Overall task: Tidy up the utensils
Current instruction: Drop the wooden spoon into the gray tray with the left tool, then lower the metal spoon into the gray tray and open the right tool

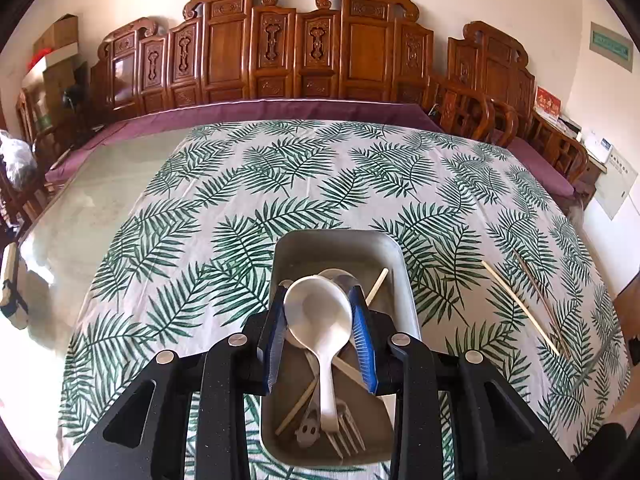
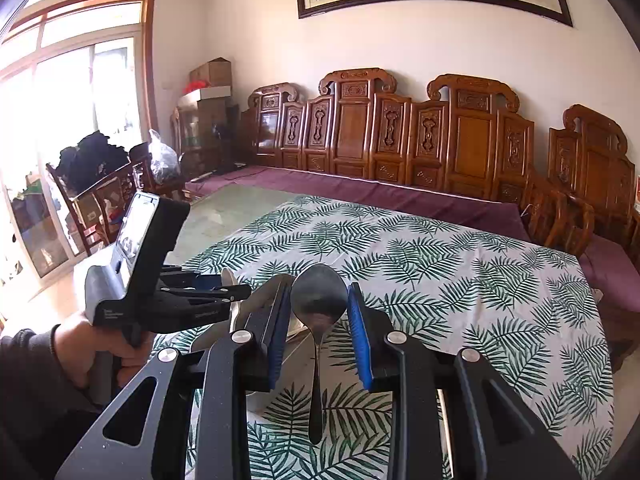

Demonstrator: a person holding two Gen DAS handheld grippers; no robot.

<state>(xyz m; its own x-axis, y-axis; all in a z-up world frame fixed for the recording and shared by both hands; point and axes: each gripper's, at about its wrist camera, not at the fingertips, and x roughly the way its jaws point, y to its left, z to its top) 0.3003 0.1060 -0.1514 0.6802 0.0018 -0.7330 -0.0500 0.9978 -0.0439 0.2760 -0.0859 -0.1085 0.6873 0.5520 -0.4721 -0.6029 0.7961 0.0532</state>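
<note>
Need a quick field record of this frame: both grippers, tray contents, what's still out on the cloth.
left hand-held gripper: closed on white spoon over tray
right hand-held gripper: holding metal spoon, bowl up, above the cloth
tray: grey, holds a fork, chopsticks, other metal utensils
tablecloth: leaf print
left out: two chopsticks, right of tray

We see a white spoon (image 1: 318,316), fork (image 1: 346,428) and chopsticks (image 1: 520,306) around the tray (image 1: 400,264); a metal spoon (image 2: 319,300) sits upright.
</note>
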